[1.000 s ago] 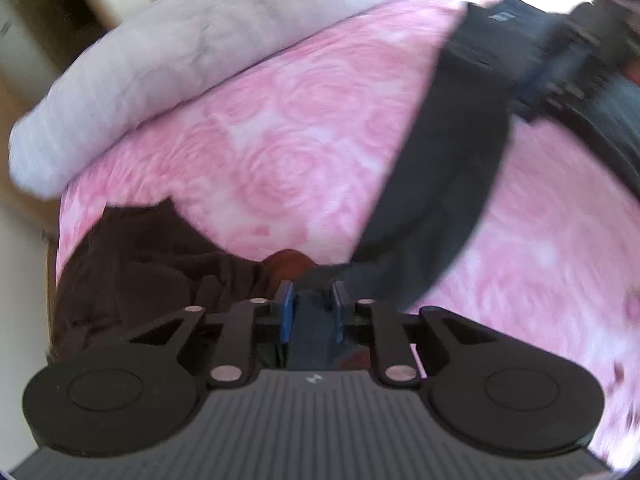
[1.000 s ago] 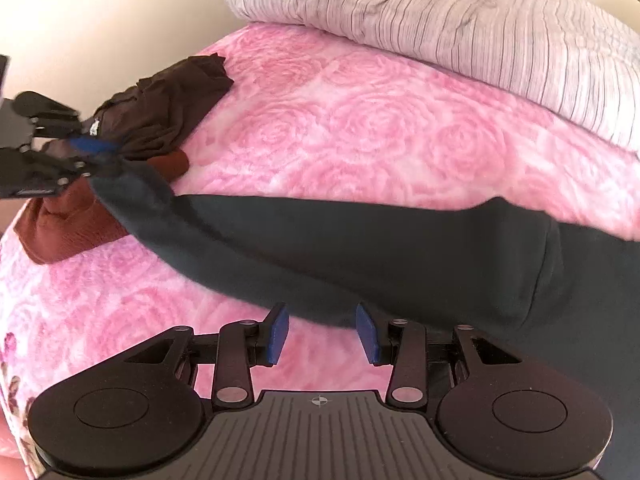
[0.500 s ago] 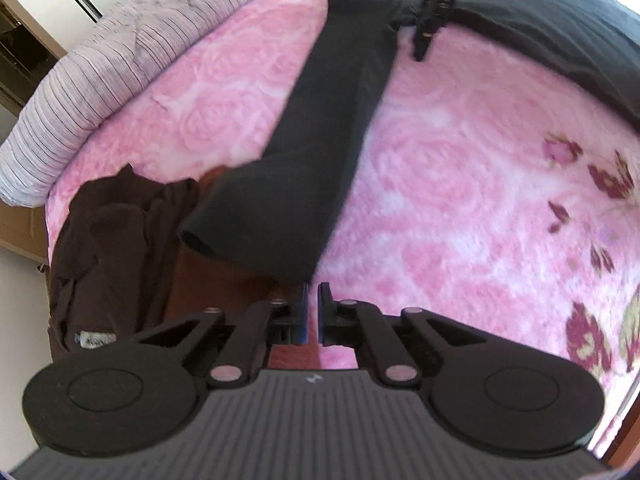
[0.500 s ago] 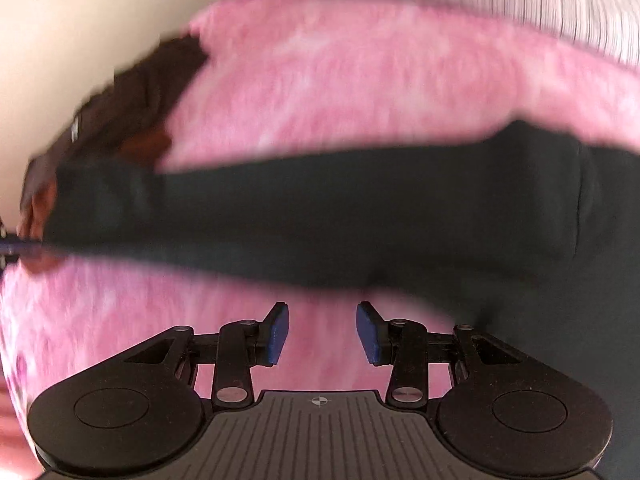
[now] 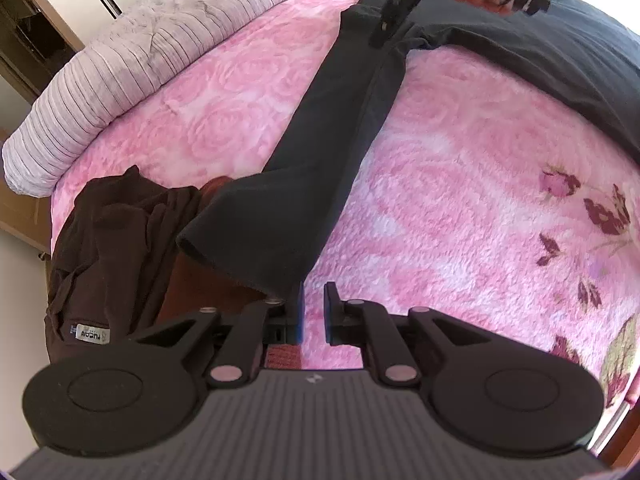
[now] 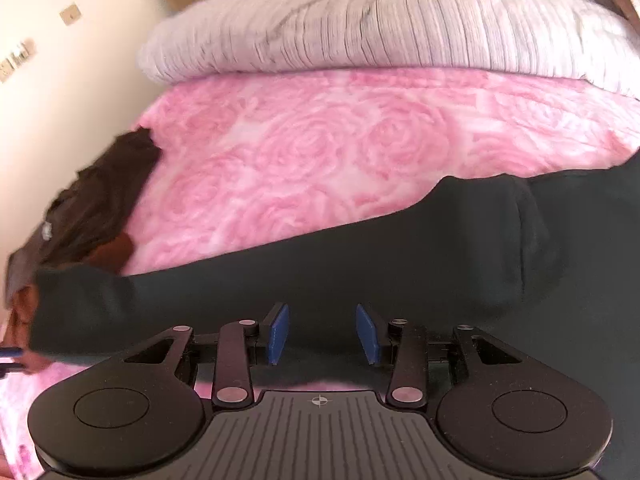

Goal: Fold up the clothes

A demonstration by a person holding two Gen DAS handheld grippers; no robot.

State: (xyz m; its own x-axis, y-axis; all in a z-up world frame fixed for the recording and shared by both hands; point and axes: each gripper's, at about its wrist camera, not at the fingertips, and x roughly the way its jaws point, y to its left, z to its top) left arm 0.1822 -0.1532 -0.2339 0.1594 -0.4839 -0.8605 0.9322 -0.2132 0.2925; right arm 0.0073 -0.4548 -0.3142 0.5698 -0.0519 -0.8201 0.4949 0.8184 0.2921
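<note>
A dark grey long-sleeved garment (image 5: 540, 52) lies on the pink rose-patterned bedspread (image 5: 460, 200). Its sleeve (image 5: 320, 148) stretches out flat toward my left gripper (image 5: 313, 312), with the cuff lying just past the fingertips, partly over a dark brown garment. The left gripper is slightly open and holds nothing. In the right wrist view the same sleeve (image 6: 320, 272) runs across the frame, and my right gripper (image 6: 322, 334) is open just above it, empty. The right gripper also shows at the top of the left wrist view (image 5: 394, 12), over the sleeve's shoulder end.
A pile of dark brown clothes (image 5: 112, 248) with a rust-red piece (image 5: 208, 284) under it lies at the bed's left edge, beside the cuff. A striped white duvet (image 5: 160, 48) is rolled along the far side of the bed. A cream wall (image 6: 60, 80) stands to the left.
My left gripper let go of the sleeve cuff, which now lies flat on the bed, and drew back with its fingers slightly apart. My right gripper moved down over the sleeve.
</note>
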